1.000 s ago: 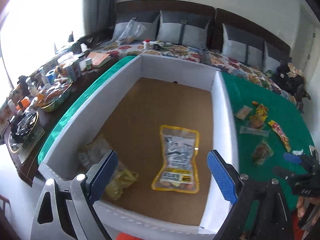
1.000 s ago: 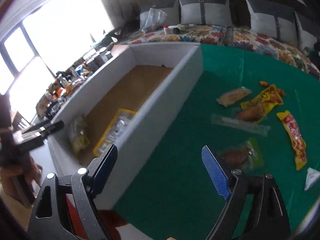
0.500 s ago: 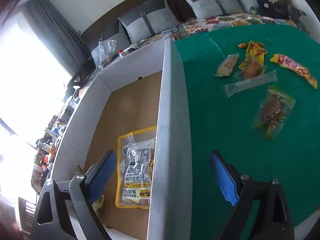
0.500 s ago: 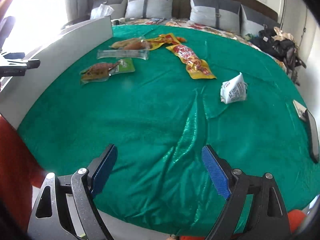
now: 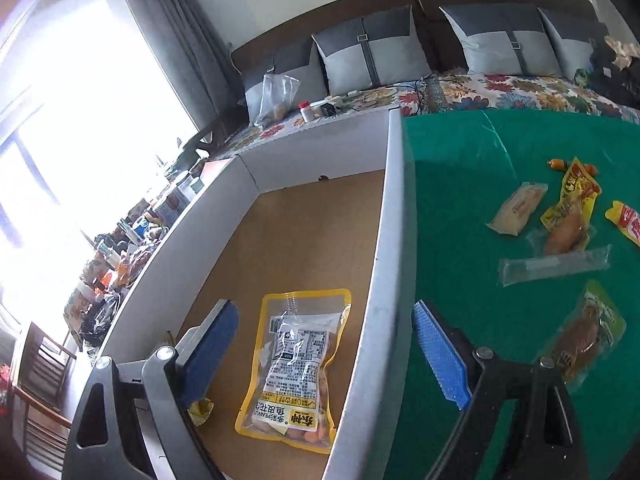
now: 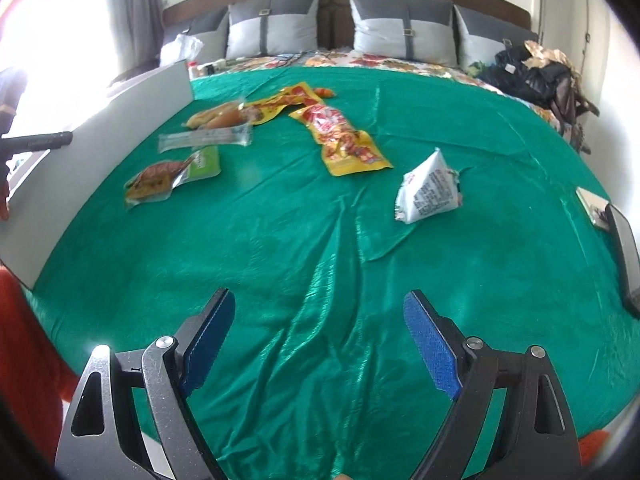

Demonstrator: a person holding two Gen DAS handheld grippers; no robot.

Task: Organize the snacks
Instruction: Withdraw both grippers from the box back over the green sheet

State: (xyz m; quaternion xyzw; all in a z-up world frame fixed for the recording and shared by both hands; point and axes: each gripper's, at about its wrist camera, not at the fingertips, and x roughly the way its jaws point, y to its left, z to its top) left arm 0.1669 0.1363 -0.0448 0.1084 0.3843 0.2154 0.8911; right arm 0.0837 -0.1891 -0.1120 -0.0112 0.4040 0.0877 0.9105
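- The left claw (image 5: 326,354) hangs over the box's (image 5: 394,240) right wall, one pad inside the box and one over the green cloth (image 5: 460,208); its jaws are closing from wide, nothing pressed between the pads.
- The right claw (image 6: 318,344) stands wide and empty above the cloth's near edge.
- The box sits along the left edge of the bed; a peanut pouch (image 5: 294,368) lies flat on its brown floor near the front, and a yellow wrapper (image 5: 200,410) shows by the left pad.
- On the cloth, well apart from the right claw: a white triangular pack (image 6: 428,192) towards the right, a long yellow-red packet (image 6: 344,140) in the middle, and nearer the box a green-edged meat pack (image 6: 172,174), a clear stick (image 6: 206,138), a pale bun pack (image 6: 218,116) and another yellow packet (image 6: 288,100).
- Grey pillows (image 6: 400,26) line the headboard at the far edge.
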